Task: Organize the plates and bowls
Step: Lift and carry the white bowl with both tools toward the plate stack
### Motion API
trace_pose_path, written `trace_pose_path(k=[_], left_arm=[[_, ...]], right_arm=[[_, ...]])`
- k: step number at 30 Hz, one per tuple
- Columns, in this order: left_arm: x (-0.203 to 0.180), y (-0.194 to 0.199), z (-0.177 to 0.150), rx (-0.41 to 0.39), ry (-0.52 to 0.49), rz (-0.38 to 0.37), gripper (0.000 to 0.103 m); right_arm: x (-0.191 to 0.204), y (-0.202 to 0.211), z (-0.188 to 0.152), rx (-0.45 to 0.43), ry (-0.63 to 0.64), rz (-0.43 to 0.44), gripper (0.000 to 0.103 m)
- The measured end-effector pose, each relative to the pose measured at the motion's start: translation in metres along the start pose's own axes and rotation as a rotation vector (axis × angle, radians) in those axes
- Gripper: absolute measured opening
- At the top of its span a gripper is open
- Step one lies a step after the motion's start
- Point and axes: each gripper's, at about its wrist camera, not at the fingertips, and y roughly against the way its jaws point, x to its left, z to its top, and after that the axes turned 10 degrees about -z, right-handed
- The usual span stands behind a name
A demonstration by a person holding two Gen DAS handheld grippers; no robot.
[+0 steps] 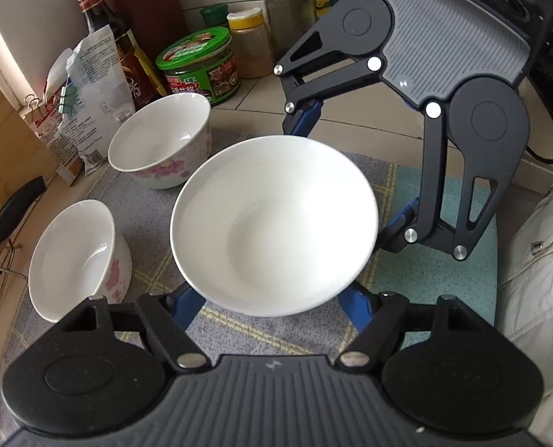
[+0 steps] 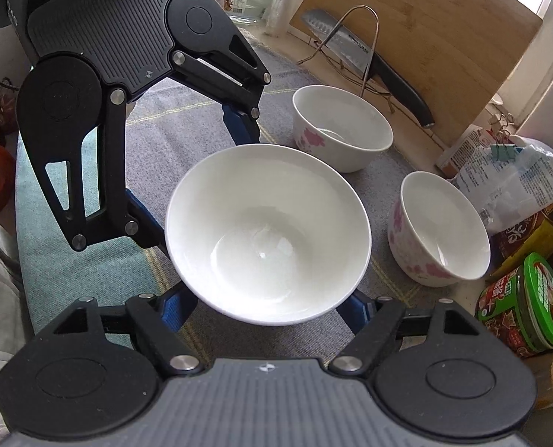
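Observation:
A plain white bowl (image 1: 274, 223) sits between both grippers above the checked cloth; it also shows in the right wrist view (image 2: 268, 232). My left gripper (image 1: 272, 305) has its blue fingers spread under the bowl's near side, touching its wall. My right gripper (image 2: 267, 309) stands the same way on the opposite side and shows in the left wrist view (image 1: 350, 164). The fingertips are hidden under the bowl. Two white bowls with pink flowers stand on the cloth: one (image 1: 161, 141) (image 2: 438, 229) and another (image 1: 79, 257) (image 2: 341, 130).
Bottles, a green-lidded jar (image 1: 198, 65) and a clipped bag (image 1: 94, 93) line the counter's back. A knife in a wire rack (image 2: 365, 59) and a wooden board (image 2: 444, 37) stand behind the bowls. The cloth (image 1: 432, 268) covers the counter.

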Motion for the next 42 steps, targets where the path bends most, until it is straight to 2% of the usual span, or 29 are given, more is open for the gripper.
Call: trace_pose_path(k=[12, 27, 42], left_arm=[[-0.012, 0.036, -0.042, -0.013, 0.096, 0.069, 0.077], [-0.011, 0.086, -0.104, -0.020, 0.164, 0.134, 0.077], [0.012, 0.134, -0.175, -0.004, 0.275, 0.217, 0.077]], right_arm=[[0.041, -0.001, 0.043, -0.032, 0.103, 0.035, 0.084], [0.098, -0.015, 0.107, -0.069, 0.186, 0.065, 0.084], [0.141, -0.052, 0.178, -0.130, 0.289, 0.129, 0.084]])
